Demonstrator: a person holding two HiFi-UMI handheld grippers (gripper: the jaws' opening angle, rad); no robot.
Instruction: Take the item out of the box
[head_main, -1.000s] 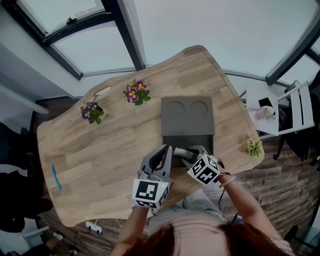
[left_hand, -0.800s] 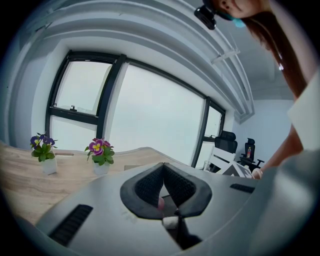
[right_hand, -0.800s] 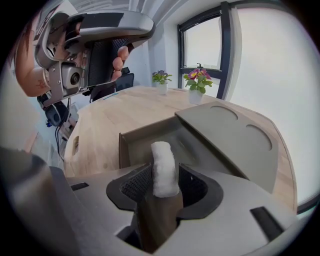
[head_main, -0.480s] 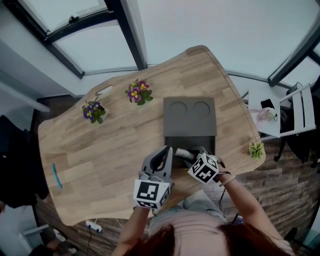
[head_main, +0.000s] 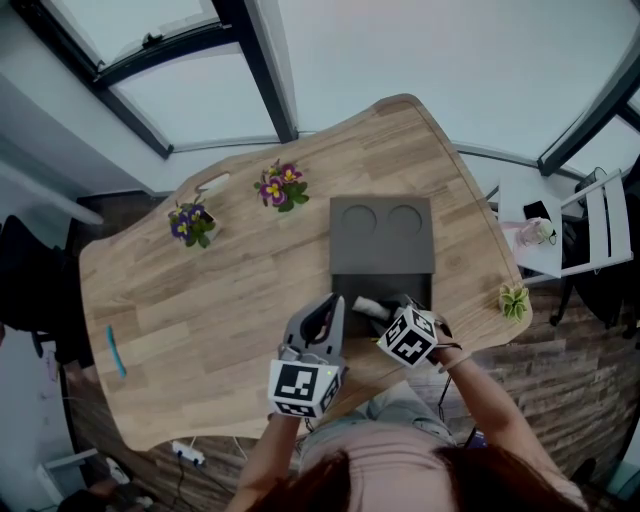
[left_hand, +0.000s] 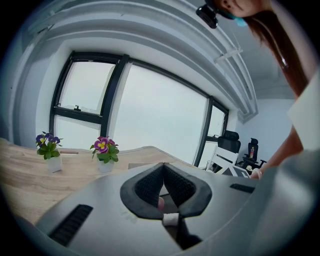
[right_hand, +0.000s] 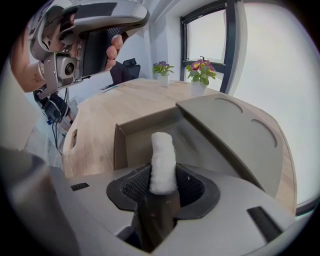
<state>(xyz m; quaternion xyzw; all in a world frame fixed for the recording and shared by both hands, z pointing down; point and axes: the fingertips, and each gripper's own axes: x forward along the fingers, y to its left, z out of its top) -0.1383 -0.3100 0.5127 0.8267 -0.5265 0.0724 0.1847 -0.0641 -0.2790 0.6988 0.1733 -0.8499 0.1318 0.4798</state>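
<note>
pale wooden tabletop (head_main: 230, 290) fills the head view, with tall dark-framed windows beyond its far edge. a grey box (right_hand: 120, 142) is seen lying open just ahead of the right gripper's (right_hand: 162, 172) fingers, and its flat lid (head_main: 381, 235), marked with two round recesses, is laid back beyond the fingertips. the right fingers are clamped on a white, fuzzy-textured roll (right_hand: 162, 160), which is held upright between the pads. its upper end rises past the fingertips and its lower end meets a dark brown part set deep between them. the roll is held over the near edge of the box's open tray, which lies just below and ahead of the fingers.

the left gripper (head_main: 322, 318) is held just to the left of the right fingers, beside the box's left wall and above the tabletop. its fingers (left_hand: 150, 186) are pressed together at the tips and nothing is gripped between them. something small, pale and pinkish is glimpsed through the narrow gap lower down, but it cannot be identified.

well ahead of the left fingers and to their left, two small pots of purple-and-yellow flowers (head_main: 281, 187) (head_main: 191, 222) are set near the table's far edge. a small green plant (head_main: 513, 300) is placed to the right of the right fingers, at the table's edge.
</note>
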